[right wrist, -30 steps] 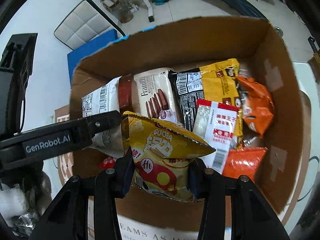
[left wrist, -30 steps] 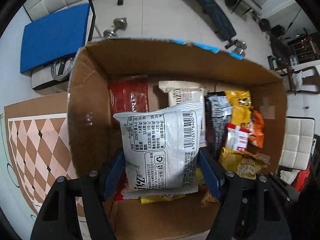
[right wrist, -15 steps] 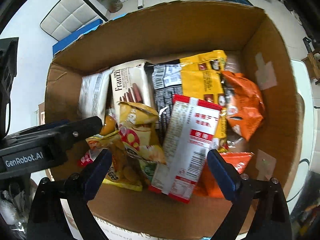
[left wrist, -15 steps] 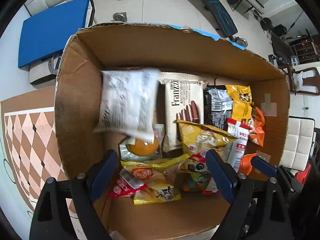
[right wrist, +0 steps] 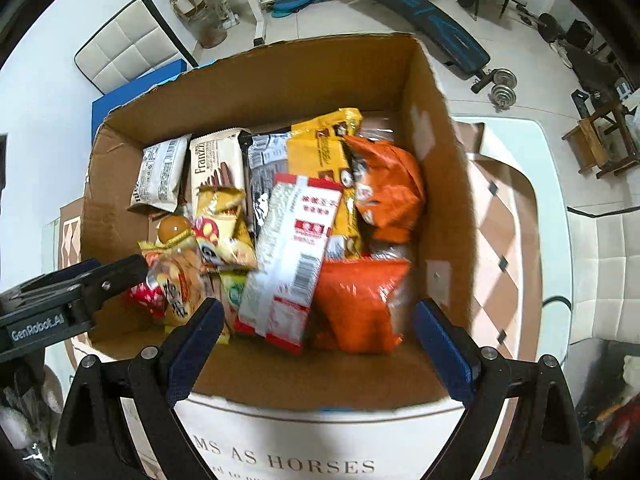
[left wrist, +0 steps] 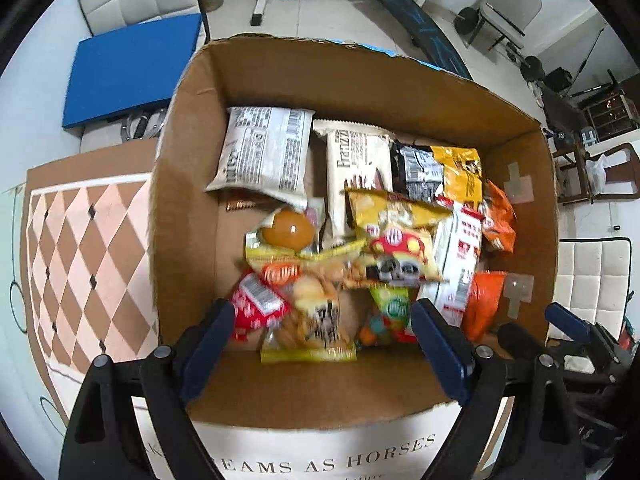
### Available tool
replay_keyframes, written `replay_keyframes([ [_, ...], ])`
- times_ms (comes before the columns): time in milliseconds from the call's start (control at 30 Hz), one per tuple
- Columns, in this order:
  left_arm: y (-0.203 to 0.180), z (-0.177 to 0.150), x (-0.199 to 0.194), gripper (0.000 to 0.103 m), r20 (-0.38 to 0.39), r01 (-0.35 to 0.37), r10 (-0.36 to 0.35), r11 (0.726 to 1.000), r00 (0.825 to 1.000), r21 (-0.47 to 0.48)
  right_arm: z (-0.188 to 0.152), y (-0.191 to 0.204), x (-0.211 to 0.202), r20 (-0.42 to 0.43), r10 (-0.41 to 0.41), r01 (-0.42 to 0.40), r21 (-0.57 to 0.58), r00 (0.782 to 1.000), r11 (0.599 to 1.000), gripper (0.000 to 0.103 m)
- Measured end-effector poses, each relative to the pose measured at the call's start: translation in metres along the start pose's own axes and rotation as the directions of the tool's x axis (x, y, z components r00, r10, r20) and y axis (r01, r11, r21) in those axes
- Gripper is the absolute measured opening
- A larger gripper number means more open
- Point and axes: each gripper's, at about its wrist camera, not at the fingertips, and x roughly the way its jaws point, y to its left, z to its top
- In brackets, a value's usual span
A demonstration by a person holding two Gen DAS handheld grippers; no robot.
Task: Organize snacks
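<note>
An open cardboard box (left wrist: pixel 192 200) holds several snack packs. A grey-white packet (left wrist: pixel 264 152) lies flat at its far left, beside a cream Franzzi biscuit pack (left wrist: pixel 352 168). A yellow chip bag (left wrist: pixel 396 236) rests on the middle of the pile. My left gripper (left wrist: pixel 320 320) hangs open above the box's near side with nothing between its jaws. My right gripper (right wrist: pixel 316 312) is also open and empty, above a red-and-white packet (right wrist: pixel 296 240) and an orange bag (right wrist: pixel 360 300). In the right wrist view the box (right wrist: pixel 440 200) fills the middle and the yellow bag (right wrist: pixel 220 224) lies left of centre.
The box stands on a white cloth printed with letters (left wrist: pixel 320 464), over a diamond-patterned mat (left wrist: pixel 80 248). A blue pad (left wrist: pixel 132 68), white padded chairs (right wrist: pixel 124 44), an exercise bench (right wrist: pixel 420 8) and dumbbells (right wrist: pixel 500 88) stand on the floor beyond.
Both grippers opened and let go: the grey-white packet dropped to the box's far left and the yellow bag onto the pile. Both grippers then rose and drew back towards the near edge.
</note>
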Motion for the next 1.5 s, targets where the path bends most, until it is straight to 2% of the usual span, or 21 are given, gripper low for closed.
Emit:
replay_keyframes([
  [300,-0.019,-0.045,-0.034,0.090,0.100,-0.039,0.037,0.999,0.994,0.020,-0.030,-0.007,-0.035,0.056,-0.003,0.004,-0.027,0.998,1.000,0.098],
  [433,-0.027,-0.065,-0.064,0.090,0.177,-0.039,0.035,0.999,0.984,0.018,-0.047,-0.009,-0.062,0.108,0.003,0.001,-0.040,0.994,0.999,0.098],
  [667,-0.046,-0.120,-0.125,0.090,0.345,-0.077,0.063,0.997,0.937,0.028,-0.091,-0.011,-0.124,0.230,0.011,0.003,-0.061,0.973,0.998,0.098],
  [833,-0.053,-0.162,-0.159,0.090,0.417,-0.080,0.060,0.996,0.907,0.029,-0.134,-0.014,-0.172,0.315,0.026,-0.004,-0.070,0.949,0.998,0.098],
  [1100,-0.060,-0.222,-0.206,0.090,0.510,-0.112,0.074,0.993,0.857,0.045,-0.198,-0.018,-0.231,0.402,0.035,-0.006,-0.074,0.915,0.997,0.098],
  [1400,-0.066,-0.271,-0.237,0.090,0.552,-0.123,0.066,0.990,0.832,0.067,-0.257,-0.015,-0.278,0.470,0.017,0.028,-0.088,0.882,0.996,0.098],
  [1500,-0.067,-0.281,-0.243,0.090,0.557,-0.113,0.055,0.991,0.829,0.070,-0.270,-0.013,-0.291,0.487,0.011,0.041,-0.096,0.873,0.995,0.098],
])
